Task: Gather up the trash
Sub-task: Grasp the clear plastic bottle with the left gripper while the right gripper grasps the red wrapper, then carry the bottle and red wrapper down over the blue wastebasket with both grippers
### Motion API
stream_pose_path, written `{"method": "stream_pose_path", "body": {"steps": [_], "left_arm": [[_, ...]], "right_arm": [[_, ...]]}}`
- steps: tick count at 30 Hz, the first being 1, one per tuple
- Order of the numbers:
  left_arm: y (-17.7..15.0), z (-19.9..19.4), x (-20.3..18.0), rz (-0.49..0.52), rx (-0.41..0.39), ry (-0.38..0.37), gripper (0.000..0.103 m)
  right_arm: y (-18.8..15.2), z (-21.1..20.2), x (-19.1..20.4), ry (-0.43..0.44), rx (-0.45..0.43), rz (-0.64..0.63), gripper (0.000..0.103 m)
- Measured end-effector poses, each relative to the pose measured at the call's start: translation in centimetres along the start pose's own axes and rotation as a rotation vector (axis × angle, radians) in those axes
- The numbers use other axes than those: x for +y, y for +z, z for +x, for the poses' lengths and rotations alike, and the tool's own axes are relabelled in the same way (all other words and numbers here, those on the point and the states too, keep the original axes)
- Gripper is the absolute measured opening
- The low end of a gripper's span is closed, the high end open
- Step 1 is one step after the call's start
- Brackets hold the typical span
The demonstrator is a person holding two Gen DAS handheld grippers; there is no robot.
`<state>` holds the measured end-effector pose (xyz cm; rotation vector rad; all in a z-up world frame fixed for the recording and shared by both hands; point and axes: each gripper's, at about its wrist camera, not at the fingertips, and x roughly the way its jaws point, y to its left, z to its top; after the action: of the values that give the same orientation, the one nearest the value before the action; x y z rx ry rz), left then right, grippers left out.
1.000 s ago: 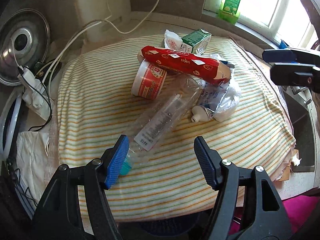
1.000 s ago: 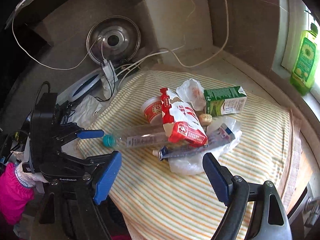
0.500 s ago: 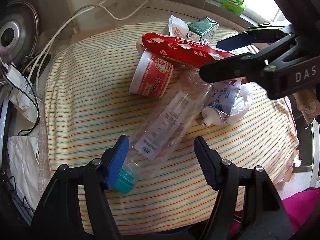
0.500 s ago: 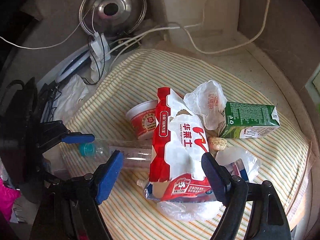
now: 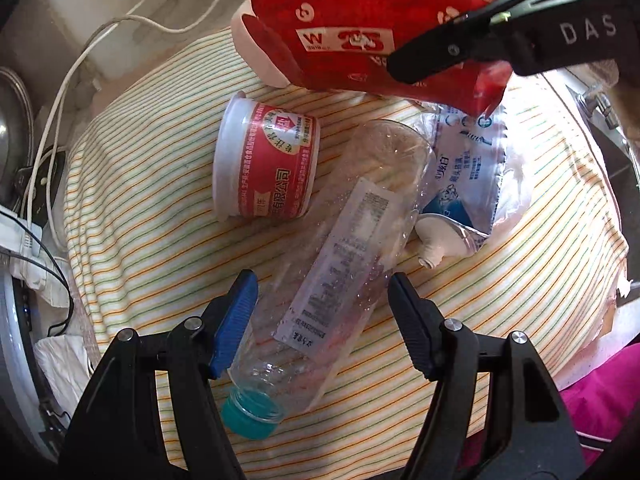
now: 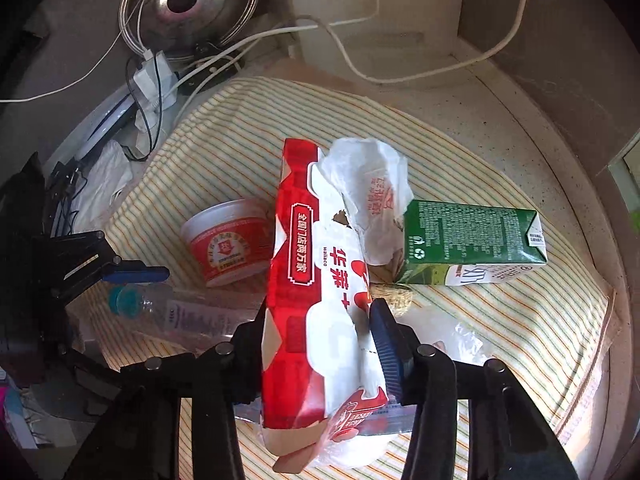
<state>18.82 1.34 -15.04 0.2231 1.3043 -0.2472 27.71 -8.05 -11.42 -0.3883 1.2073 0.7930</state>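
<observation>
- Clear plastic bottle [image 5: 340,280]: lying on its side on the striped cloth [image 5: 152,216], teal cap [image 5: 248,420] on, looks empty bar droplets inside; white label runs along it.
- Red-and-white cup [image 5: 266,160]: on its side just beside the bottle, mouth away from the left camera, contents not visible.
- Green carton [image 6: 472,240]: lying flat on the cloth near the far edge of the pile, sealed shape intact, contents can't tell.
- Red-and-white paper bag [image 6: 320,300]: long, flattened, printed with white text, torn hole near the middle; whether anything is in it can't tell.
- Crumpled white wrapper [image 6: 368,192] lies against the bag and touches the carton.
- Blue-and-clear plastic pouch [image 5: 468,168] with a white tube end [image 5: 436,240] poking out, beside the bottle base.
- Right gripper [image 6: 320,344]: jaws have just been closing and now pinch the red-and-white paper bag across its width near its lower end; in the left view the bag looks lifted off the pile.
- Left gripper [image 5: 322,300]: jaws apart, straddling the bottle body above the cap; pads not pressing on it.
- White cables [image 6: 352,60] and a metal lid [image 6: 188,4] sit beyond the cloth.
</observation>
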Motion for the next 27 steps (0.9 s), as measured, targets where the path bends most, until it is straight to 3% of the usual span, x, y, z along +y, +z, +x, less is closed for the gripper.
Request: {"method": "stream_pose_path", "body": {"steps": [4,13,27], "left_arm": [[0.8,1.1,-0.6,0.050,0.020,0.026,0.069],[0.9,1.1,-0.2,0.008,-0.016,-0.034,0.063],[-4.4,-2.8,1.3,-0.140,-0.133,-0.107,0.060]], "right_arm": [[0.0,-0.1,-1.0,0.009,-0.006,0.029,0.035],[-0.5,-1.1,-1.6,0.057,-0.035,0.062,0.023],[-3.4,-5.1,-1.2,0.091,-0.156,0.146,0.020]]}}
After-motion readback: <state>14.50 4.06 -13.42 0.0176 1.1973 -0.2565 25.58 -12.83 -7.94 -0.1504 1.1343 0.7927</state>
